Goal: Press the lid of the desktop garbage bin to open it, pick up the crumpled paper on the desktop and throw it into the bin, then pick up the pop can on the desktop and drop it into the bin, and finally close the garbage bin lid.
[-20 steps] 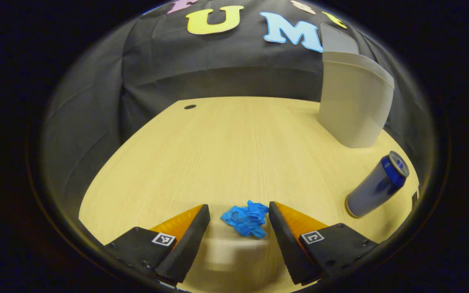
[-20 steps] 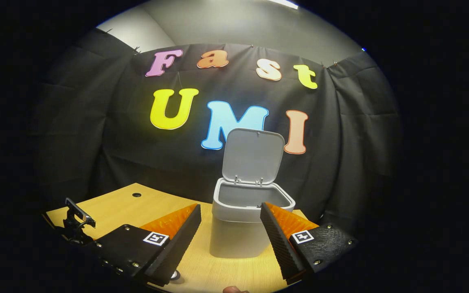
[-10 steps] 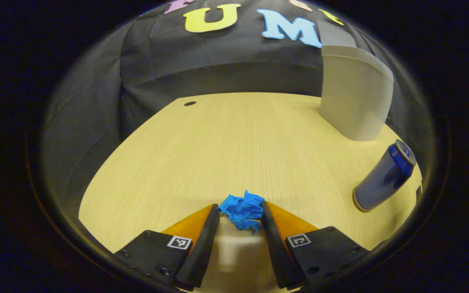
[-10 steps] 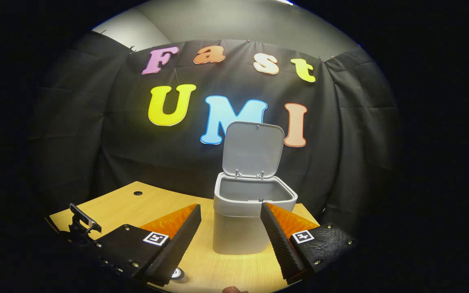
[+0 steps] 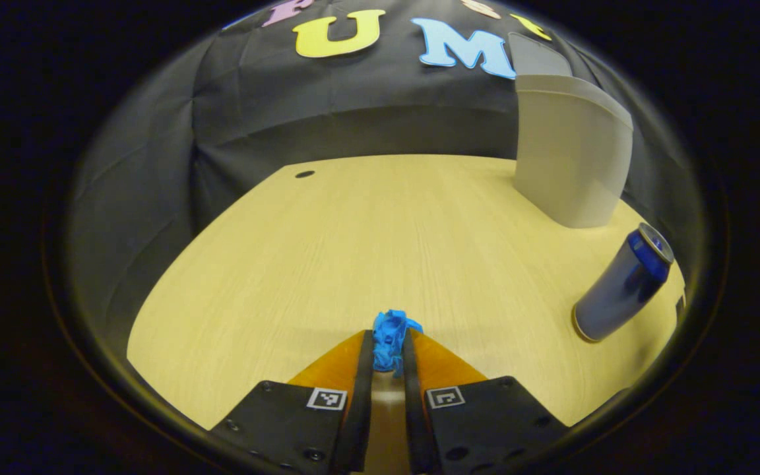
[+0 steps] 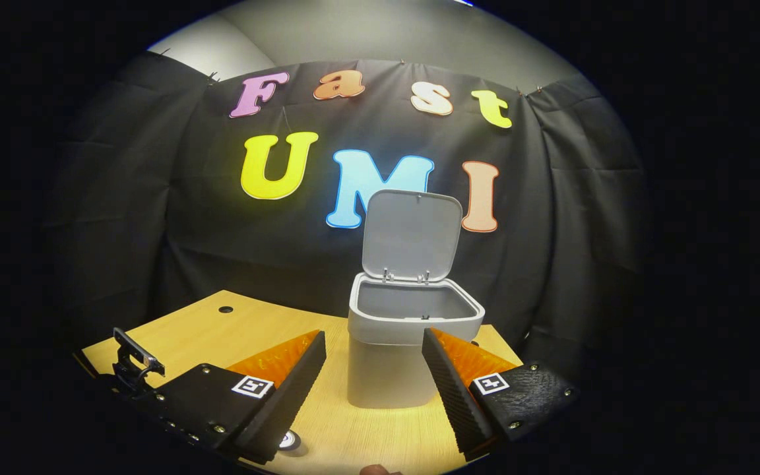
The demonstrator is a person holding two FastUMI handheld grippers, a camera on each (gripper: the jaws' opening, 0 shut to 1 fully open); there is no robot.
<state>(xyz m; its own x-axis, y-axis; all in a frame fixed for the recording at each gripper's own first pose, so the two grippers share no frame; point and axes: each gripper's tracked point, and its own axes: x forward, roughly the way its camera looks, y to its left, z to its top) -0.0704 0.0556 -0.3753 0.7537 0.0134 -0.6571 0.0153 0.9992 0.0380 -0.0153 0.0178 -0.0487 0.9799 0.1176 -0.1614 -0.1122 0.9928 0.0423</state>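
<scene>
Two fingers of the left gripper (image 5: 388, 346) are pinching a blue paper wad (image 5: 391, 332) between them, jaws nearly closed, both pressing on it, w/ the wad's top poking out past the tips. The gripper is sitting low over the wooden desk (image 5: 353, 244); whether the wad is touching the desk can't be told. Off to the right in the left gripper view, a blue can (image 5: 623, 284) is standing on the desk, near its edge and well apart from the wad. Beyond the can, the grey bin (image 5: 571, 158) is standing at the desk's far right, by the black cloth wall (image 5: 327, 105).

The right gripper (image 6: 373, 359) is hanging w/ its fingers spread wide and nothing between them, pointing at the bin (image 6: 400, 349) from the front. The lid (image 6: 411, 234) is standing upright on its hinge, leaving the bin's mouth open; the inside is looking bare as far as it shows. A small dark hole (image 6: 225, 309) is showing in the desk (image 6: 367, 435) at far left. A black bracket (image 6: 130, 359) is sticking up at the desk's left edge.
</scene>
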